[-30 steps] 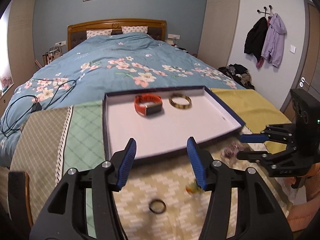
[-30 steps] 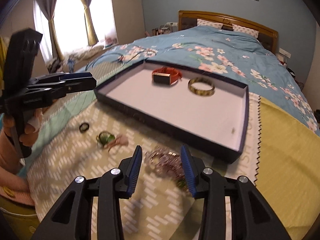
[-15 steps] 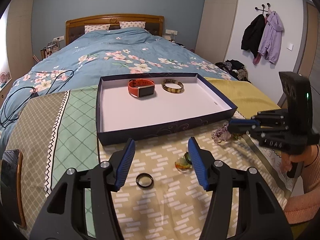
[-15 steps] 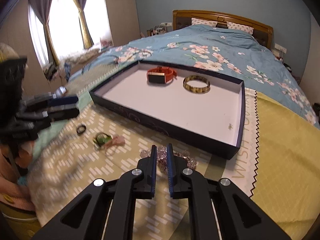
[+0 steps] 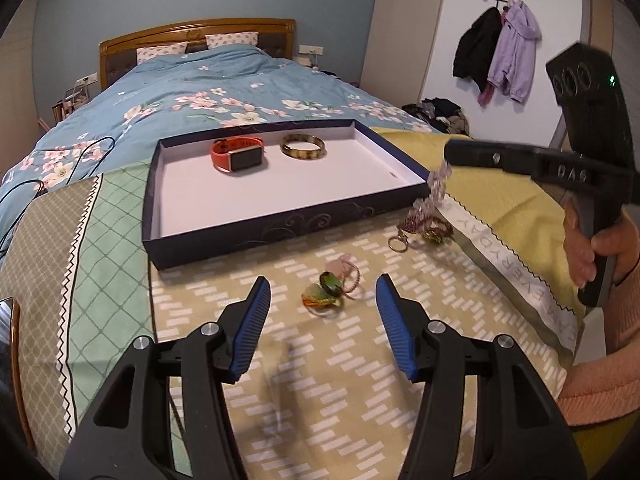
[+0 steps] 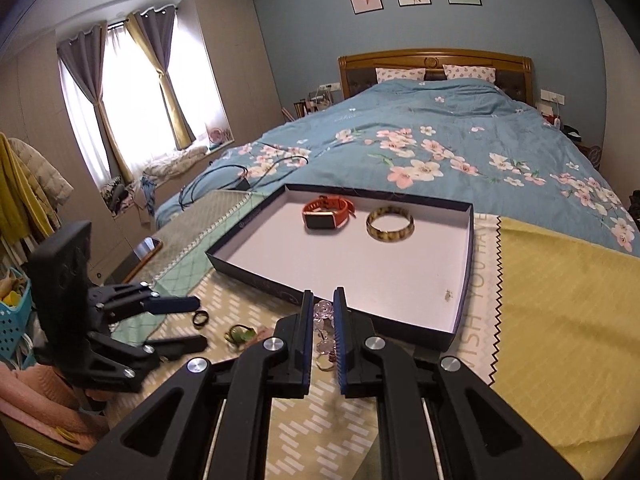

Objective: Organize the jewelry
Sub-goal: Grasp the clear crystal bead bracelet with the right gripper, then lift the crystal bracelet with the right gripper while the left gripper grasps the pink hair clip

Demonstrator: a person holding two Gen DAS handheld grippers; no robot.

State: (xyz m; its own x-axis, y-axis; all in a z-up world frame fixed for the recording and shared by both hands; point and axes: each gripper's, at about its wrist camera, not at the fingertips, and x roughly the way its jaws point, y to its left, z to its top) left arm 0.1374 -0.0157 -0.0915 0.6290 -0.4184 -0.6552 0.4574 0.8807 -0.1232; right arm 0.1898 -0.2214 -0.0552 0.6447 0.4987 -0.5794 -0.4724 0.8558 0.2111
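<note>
A dark blue tray (image 5: 280,228) (image 6: 464,248) with a white floor holds an orange smartwatch (image 5: 237,154) (image 6: 327,213) and a brown bangle (image 5: 302,146) (image 6: 389,224). My right gripper (image 6: 322,312) (image 5: 450,156) is shut on a pink crystal bead bracelet (image 6: 322,322) (image 5: 434,188) and lifts it; its lower end still trails on the cloth by the tray's front right corner. My left gripper (image 5: 322,304) (image 6: 188,320) is open, low over the cloth, just behind a green and pink trinket (image 5: 330,286) (image 6: 240,334). A black ring (image 6: 200,317) lies between its fingers in the right wrist view.
The jewelry lies on a patterned beige cloth (image 5: 360,360) at the foot of a bed with a blue floral duvet (image 5: 200,96). A yellow cloth (image 6: 560,300) lies right of the tray. A phone (image 6: 146,246) and black cables (image 6: 224,180) are to the left.
My right gripper closed on the bead bracelet and has raised it beside the tray. My left gripper has shifted right, from over the black ring toward the green trinket.
</note>
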